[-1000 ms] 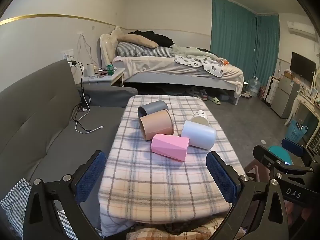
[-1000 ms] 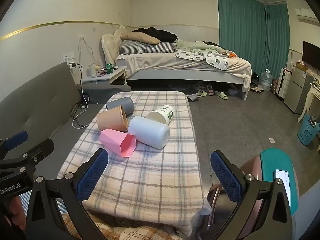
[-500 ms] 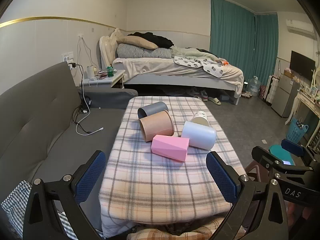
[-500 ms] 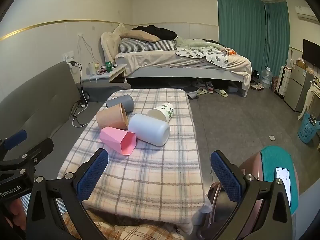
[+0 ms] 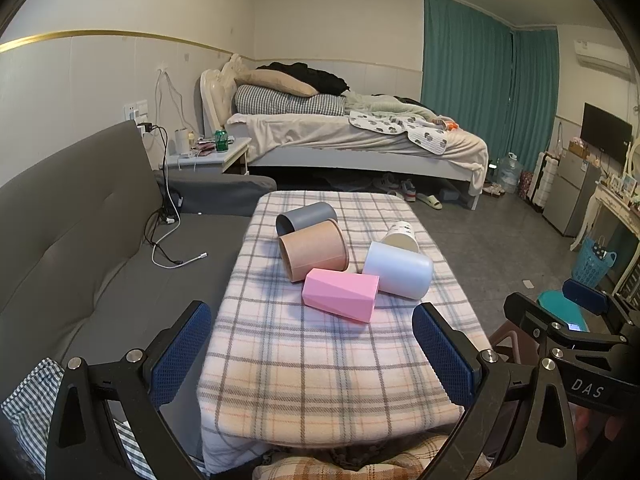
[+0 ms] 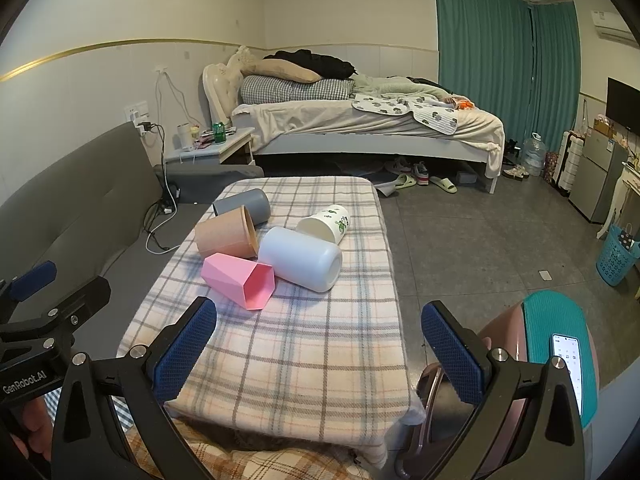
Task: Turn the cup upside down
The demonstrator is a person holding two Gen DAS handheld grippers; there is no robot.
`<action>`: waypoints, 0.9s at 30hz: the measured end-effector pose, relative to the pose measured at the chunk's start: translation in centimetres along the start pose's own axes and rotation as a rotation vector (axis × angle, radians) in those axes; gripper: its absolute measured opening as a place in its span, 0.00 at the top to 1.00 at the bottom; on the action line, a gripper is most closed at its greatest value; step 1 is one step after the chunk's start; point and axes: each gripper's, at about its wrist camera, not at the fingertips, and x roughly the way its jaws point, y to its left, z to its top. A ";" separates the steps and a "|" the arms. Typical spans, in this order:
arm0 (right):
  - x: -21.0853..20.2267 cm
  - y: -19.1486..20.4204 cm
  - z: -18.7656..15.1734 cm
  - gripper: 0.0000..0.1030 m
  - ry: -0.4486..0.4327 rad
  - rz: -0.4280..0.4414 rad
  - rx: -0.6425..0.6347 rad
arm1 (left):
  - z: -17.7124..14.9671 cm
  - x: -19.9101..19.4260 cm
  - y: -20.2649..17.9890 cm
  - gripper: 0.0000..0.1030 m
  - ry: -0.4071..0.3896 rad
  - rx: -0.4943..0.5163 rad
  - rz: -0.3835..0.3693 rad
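Nothing flipped yet; five cups (image 5: 340,294) lie on their sides mid-table (image 5: 320,364); left gripper (image 5: 312,350) and right gripper (image 6: 320,354) hover near the table's front edge, jaws wide, empty; all flipping remains.

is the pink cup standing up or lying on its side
On its side. The pink cup lies flat on the plaid cloth, its open mouth facing sideways toward the right wrist camera, showing an empty inside.

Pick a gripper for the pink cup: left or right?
Right, probably. The pink cup lies with its open mouth toward the right gripper; the left gripper faces its closed side. Both are open.
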 end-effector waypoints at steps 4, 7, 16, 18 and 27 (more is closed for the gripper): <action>0.0 0.0 0.0 0.00 0.001 0.001 0.001 | -0.1 0.1 0.0 0.00 0.002 -0.002 0.000; 0.0 0.1 0.0 0.00 0.003 0.000 0.001 | -0.1 0.1 0.0 0.00 0.002 -0.001 0.001; 0.0 0.4 0.0 0.00 0.012 0.003 -0.001 | -0.2 0.2 0.0 0.00 0.004 -0.003 -0.001; 0.1 0.4 0.0 0.00 0.012 0.003 -0.002 | -0.1 0.2 0.1 0.00 0.005 -0.003 -0.002; 0.2 0.4 -0.1 0.00 0.018 0.004 0.000 | -0.1 0.3 0.1 0.00 0.006 -0.005 -0.003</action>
